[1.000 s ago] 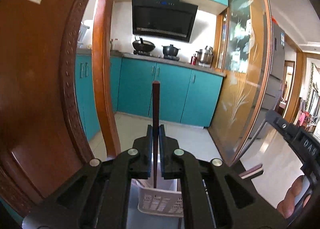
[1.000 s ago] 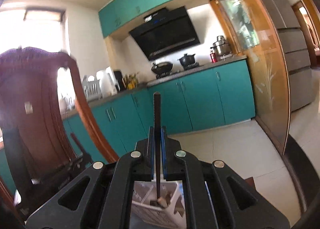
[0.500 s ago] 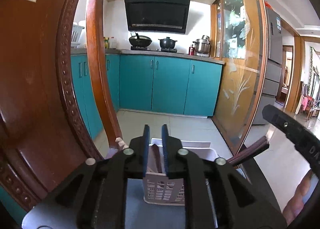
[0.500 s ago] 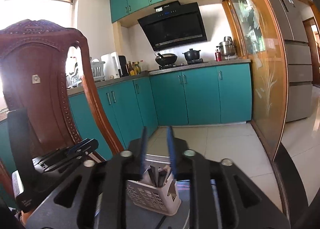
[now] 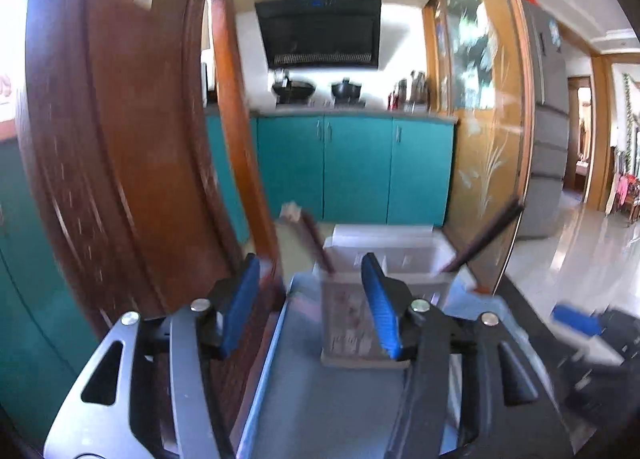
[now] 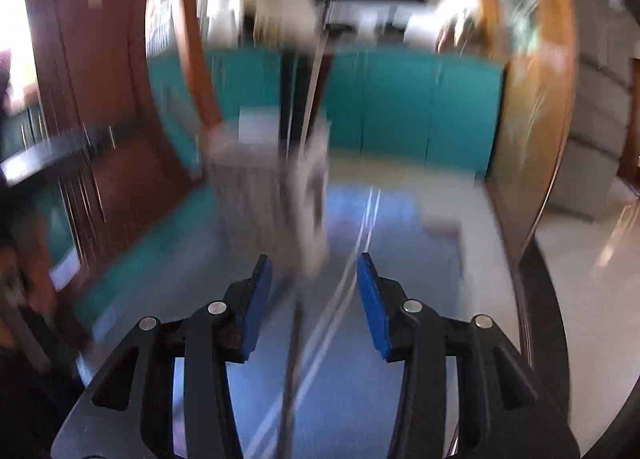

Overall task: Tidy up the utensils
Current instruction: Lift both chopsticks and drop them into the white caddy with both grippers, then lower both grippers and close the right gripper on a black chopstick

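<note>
Left wrist view: at far left stands a carved wooden chair back [image 5: 120, 147], then the left gripper [image 5: 310, 295], its blue-padded jaws opening with nothing pinched between them. Just beyond it a white perforated utensil basket [image 5: 384, 255] sits on a blue mat [image 5: 320, 399]. From the basket's left corner a reddish-brown chopstick [image 5: 314, 239] rises, long axis slanting up and to the left, pale tip highest. From its right corner a dark chopstick [image 5: 486, 237] leans the other way, pointing up and to the right. At the right edge the right gripper [image 5: 576, 323] shows as a blurred blue pad. In the heavily smeared right wrist view that gripper [image 6: 314, 279] is also opening, empty, with the basket [image 6: 268, 179] ahead, slightly left; its contents cannot be made out
</note>
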The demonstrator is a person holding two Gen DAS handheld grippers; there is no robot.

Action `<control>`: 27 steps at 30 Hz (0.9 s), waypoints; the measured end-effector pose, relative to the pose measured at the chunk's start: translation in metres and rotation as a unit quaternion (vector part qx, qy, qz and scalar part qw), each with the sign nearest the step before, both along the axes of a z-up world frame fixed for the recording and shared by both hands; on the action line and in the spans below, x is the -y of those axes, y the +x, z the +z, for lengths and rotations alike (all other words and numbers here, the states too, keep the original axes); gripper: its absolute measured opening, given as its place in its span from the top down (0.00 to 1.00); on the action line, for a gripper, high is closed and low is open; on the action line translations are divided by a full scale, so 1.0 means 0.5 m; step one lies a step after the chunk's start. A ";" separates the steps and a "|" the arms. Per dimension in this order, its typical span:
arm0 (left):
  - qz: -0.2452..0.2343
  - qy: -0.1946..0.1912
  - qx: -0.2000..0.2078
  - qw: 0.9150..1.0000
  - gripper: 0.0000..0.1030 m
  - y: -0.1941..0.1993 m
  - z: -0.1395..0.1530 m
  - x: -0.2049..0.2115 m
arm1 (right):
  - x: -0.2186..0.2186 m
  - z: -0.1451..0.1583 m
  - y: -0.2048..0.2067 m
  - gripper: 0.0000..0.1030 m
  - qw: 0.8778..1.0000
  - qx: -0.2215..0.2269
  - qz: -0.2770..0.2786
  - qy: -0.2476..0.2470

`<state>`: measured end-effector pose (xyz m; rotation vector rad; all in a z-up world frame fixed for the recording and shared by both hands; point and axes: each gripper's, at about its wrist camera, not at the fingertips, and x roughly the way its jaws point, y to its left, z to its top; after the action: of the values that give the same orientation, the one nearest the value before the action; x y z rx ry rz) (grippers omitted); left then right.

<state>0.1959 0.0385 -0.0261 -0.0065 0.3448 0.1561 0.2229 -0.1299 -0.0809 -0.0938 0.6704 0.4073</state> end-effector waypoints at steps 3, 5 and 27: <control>0.008 -0.009 -0.041 0.999 0.43 0.010 -0.024 -0.008 | -0.039 -0.066 0.024 0.57 0.995 -0.074 0.017 -0.068; 0.006 -0.021 -0.062 0.998 0.38 0.013 -0.038 -0.013 | -0.056 -0.098 0.031 0.57 0.990 -0.102 0.022 -0.094; -0.019 -0.043 -0.178 0.983 0.36 0.082 -0.118 0.005 | 0.005 -0.149 0.083 0.94 0.978 -0.195 -0.066 -0.034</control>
<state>0.2371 0.0360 -0.0850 -0.0584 0.7092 0.1031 0.2642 -0.1325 -0.1555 -0.0341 1.0725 0.2757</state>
